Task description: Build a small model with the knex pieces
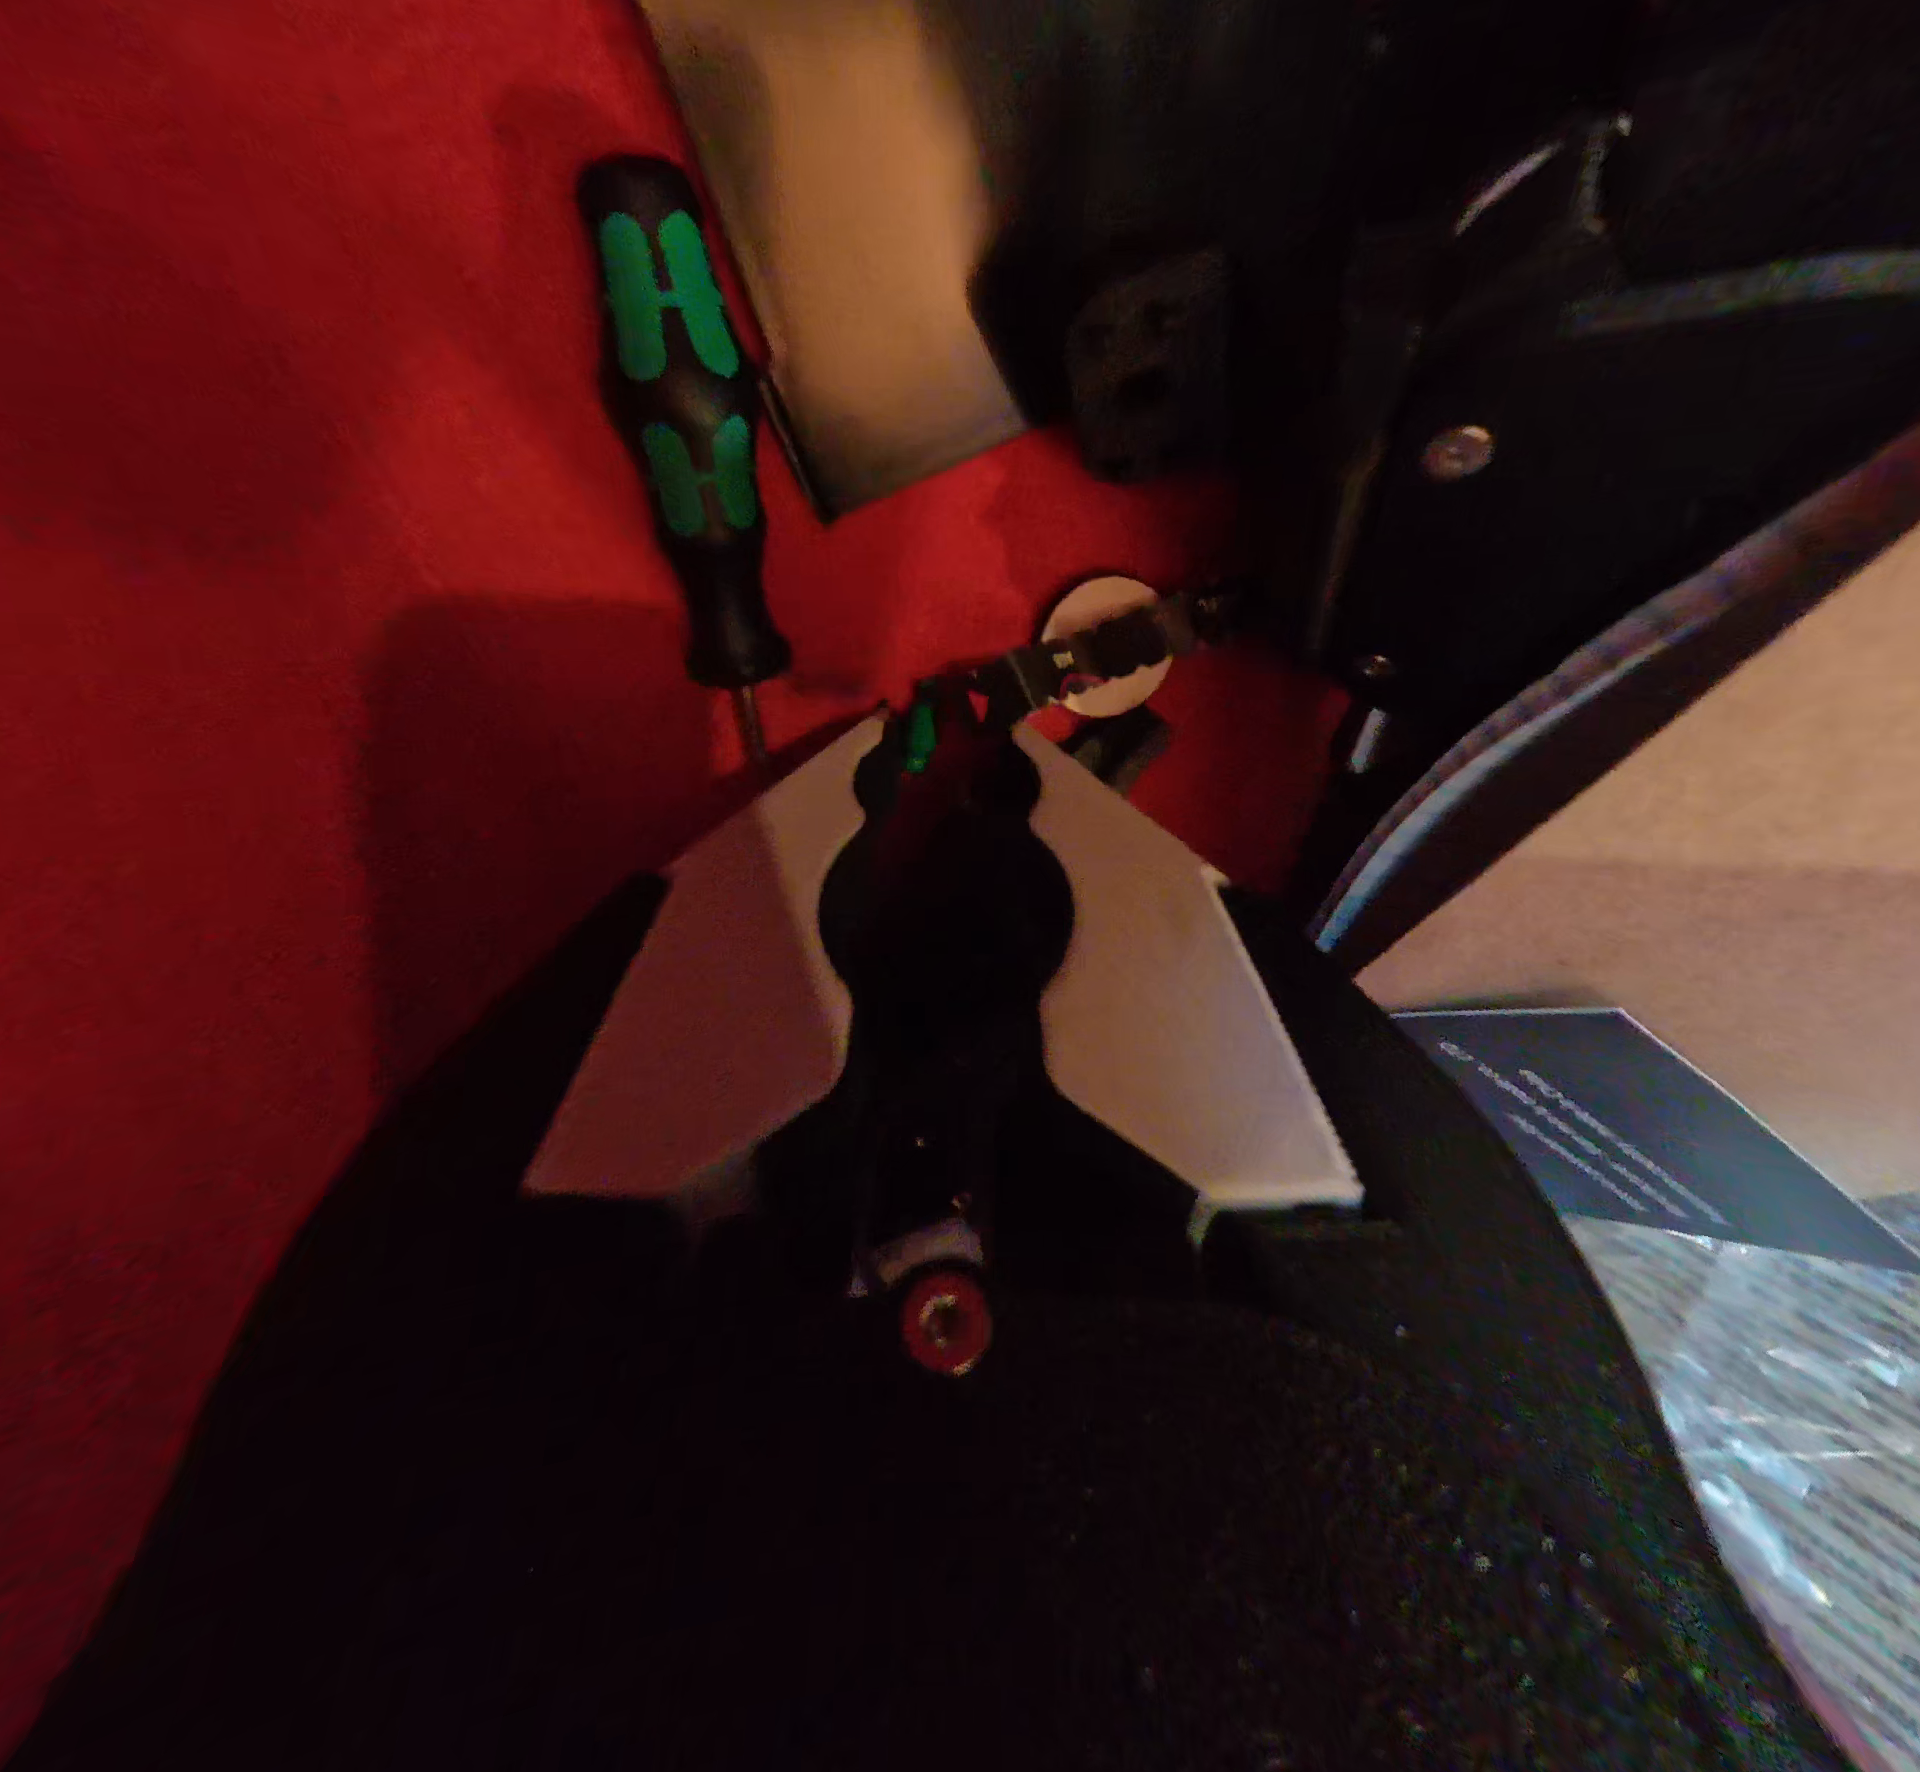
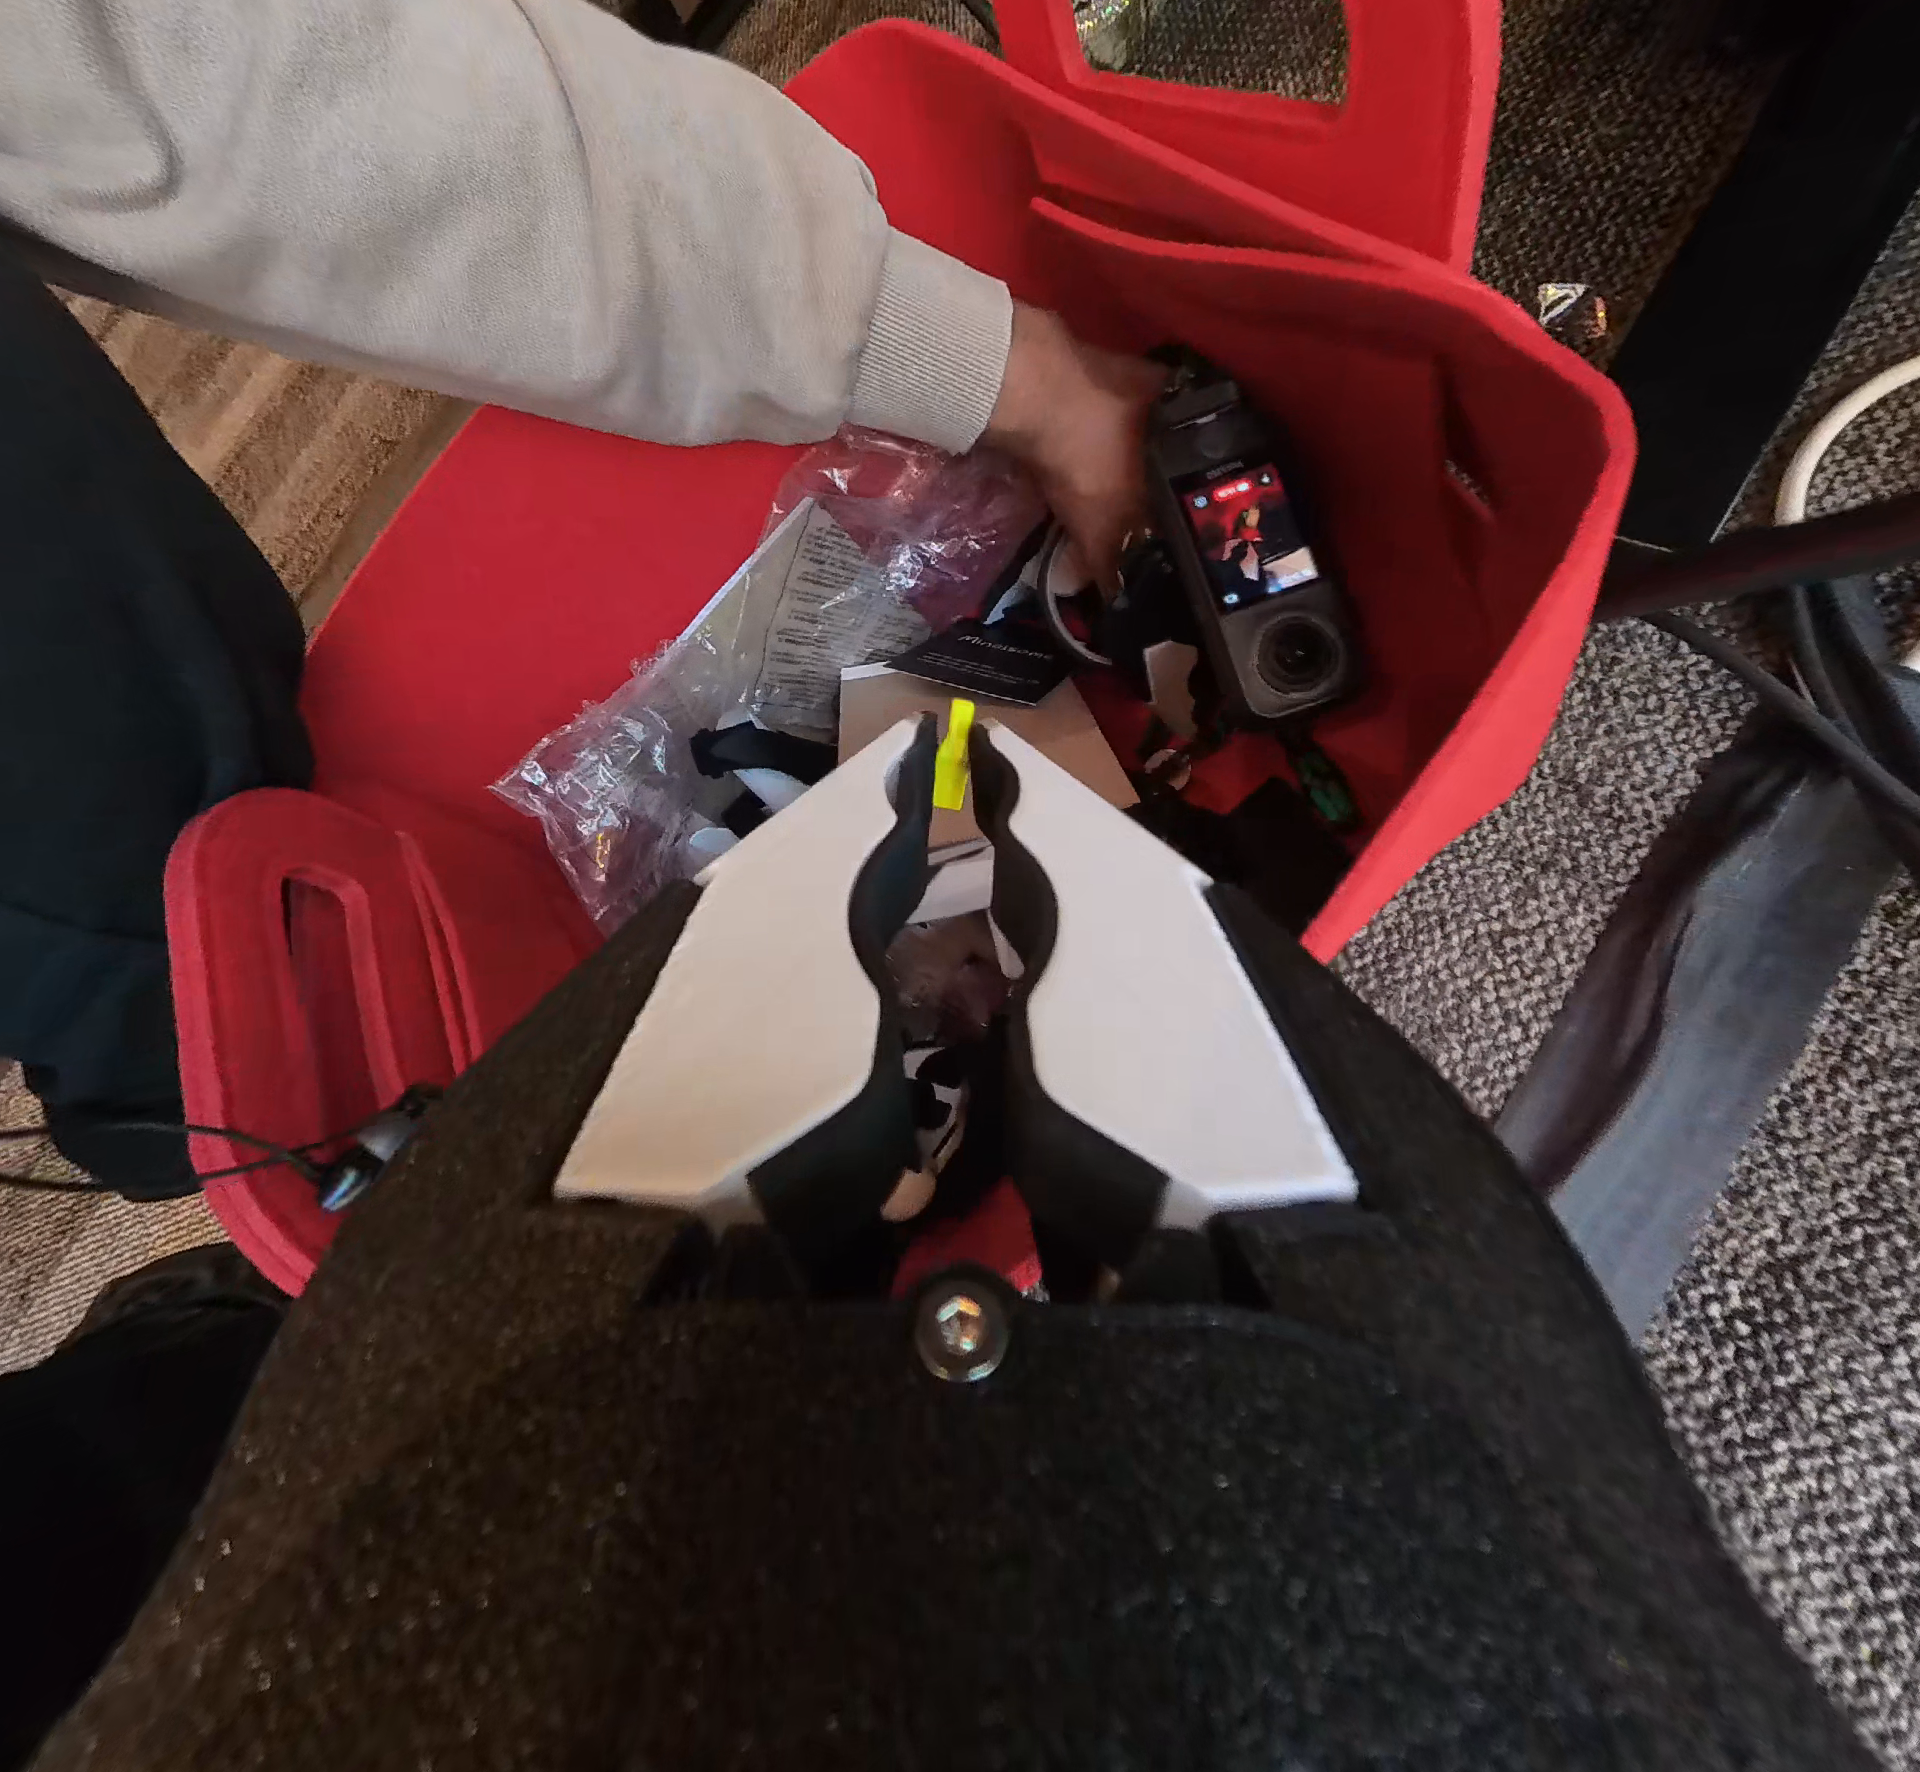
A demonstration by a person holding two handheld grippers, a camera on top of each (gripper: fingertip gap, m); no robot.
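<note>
While the left hand-held gripper (image 1: 940,735) sits low in the red bag (image 2: 540,579), pinching a small green-tipped piece, the screwdriver (image 1: 681,413) lies just left, axis near-to-far. The right hand-held gripper (image 2: 954,735) hovers above, pinching a yellow tab (image 2: 954,754).

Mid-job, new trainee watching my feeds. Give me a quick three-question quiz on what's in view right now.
1. True or false: the screwdriver lies with its metal end toward the left tool.
2. What holds the clutter below the right tool? A: a red felt bag. B: a metal tray. C: a wooden drawer.
3. Fill in: the hand reaching into the bag is against a black ___ with a lit screen.

Key: 1 true; 2 A; 3 camera.
</note>
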